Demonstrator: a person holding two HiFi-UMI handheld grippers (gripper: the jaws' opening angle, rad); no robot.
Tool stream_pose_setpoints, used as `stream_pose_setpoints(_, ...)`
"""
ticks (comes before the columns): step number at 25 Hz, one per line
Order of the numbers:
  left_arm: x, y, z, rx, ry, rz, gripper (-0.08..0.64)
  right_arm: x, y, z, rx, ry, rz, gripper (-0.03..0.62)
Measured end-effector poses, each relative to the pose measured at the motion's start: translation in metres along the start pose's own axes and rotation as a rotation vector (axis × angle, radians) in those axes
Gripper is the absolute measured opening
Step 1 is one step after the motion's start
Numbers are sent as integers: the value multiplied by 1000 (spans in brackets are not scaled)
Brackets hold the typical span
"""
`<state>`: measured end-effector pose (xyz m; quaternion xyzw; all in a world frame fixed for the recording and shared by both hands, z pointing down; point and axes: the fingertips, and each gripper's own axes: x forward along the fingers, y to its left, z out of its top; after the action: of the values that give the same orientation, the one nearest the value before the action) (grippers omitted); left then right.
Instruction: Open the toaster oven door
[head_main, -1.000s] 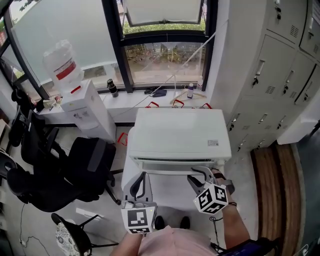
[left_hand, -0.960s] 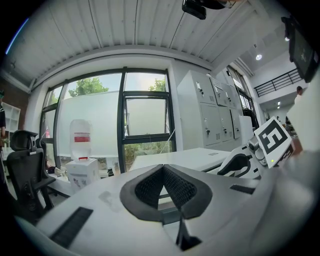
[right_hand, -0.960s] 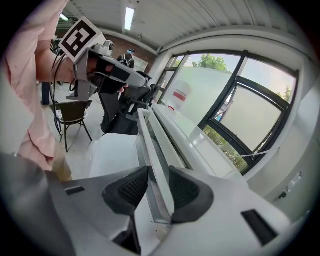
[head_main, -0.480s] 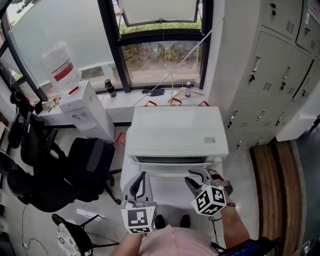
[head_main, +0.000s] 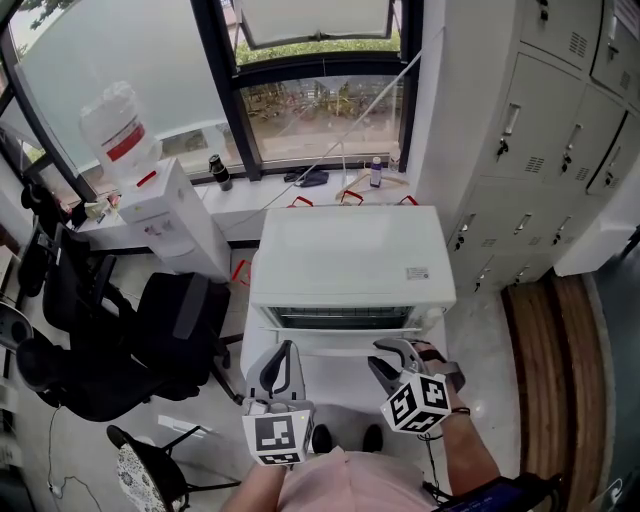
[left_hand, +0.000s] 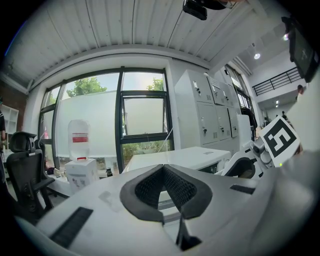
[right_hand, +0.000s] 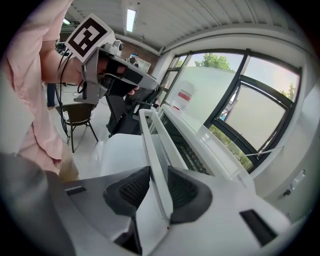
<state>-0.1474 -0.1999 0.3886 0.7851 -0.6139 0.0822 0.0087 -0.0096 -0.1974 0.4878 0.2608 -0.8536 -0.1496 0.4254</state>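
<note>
A white toaster oven (head_main: 350, 255) stands in front of me in the head view. Its door (head_main: 335, 365) tilts outward at the top, and a dark gap (head_main: 345, 318) shows the rack inside. My right gripper (head_main: 385, 358) is shut on the door handle at the door's right end. In the right gripper view the white handle bar (right_hand: 149, 135) runs between that gripper's (right_hand: 157, 187) black pads. My left gripper (head_main: 283, 365) hangs in front of the door's left side, shut on nothing. Its pads (left_hand: 150, 187) meet at the tip in the left gripper view, with the oven (left_hand: 175, 157) beyond.
A water dispenser (head_main: 160, 215) and a black office chair (head_main: 130, 340) stand to the left. Grey lockers (head_main: 540, 130) line the right side. Behind the oven are a window (head_main: 320, 110) and a sill with small bottles. A stool (head_main: 140, 470) is at the lower left.
The dark gap at the top of the door has widened as my right gripper drew the handle toward me. The left gripper has stayed put.
</note>
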Motion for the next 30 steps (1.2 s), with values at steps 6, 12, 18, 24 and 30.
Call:
stream_pose_setpoints(6, -1, -4, -2, 4, 6, 2, 12, -2, 8, -2, -1, -2, 17, 110)
stream_pose_setpoints(12, -3, -10, -3, 5, 12, -3, 14, -5, 18, -4, -4, 1, 39, 106)
stream_pose_setpoints(18, -7, -13, -3, 12, 17, -3, 14, -8, 30, -7, -10, 7, 64, 100)
stream_pose_setpoints(24, -12, -16, -1, 23, 20, 1, 14, -11, 42, -10, -18, 8, 86, 95)
stream_pose_setpoints(30, -20, -18, -3, 32, 29, 16, 14, -13, 55, -14, -34, 8, 109, 91)
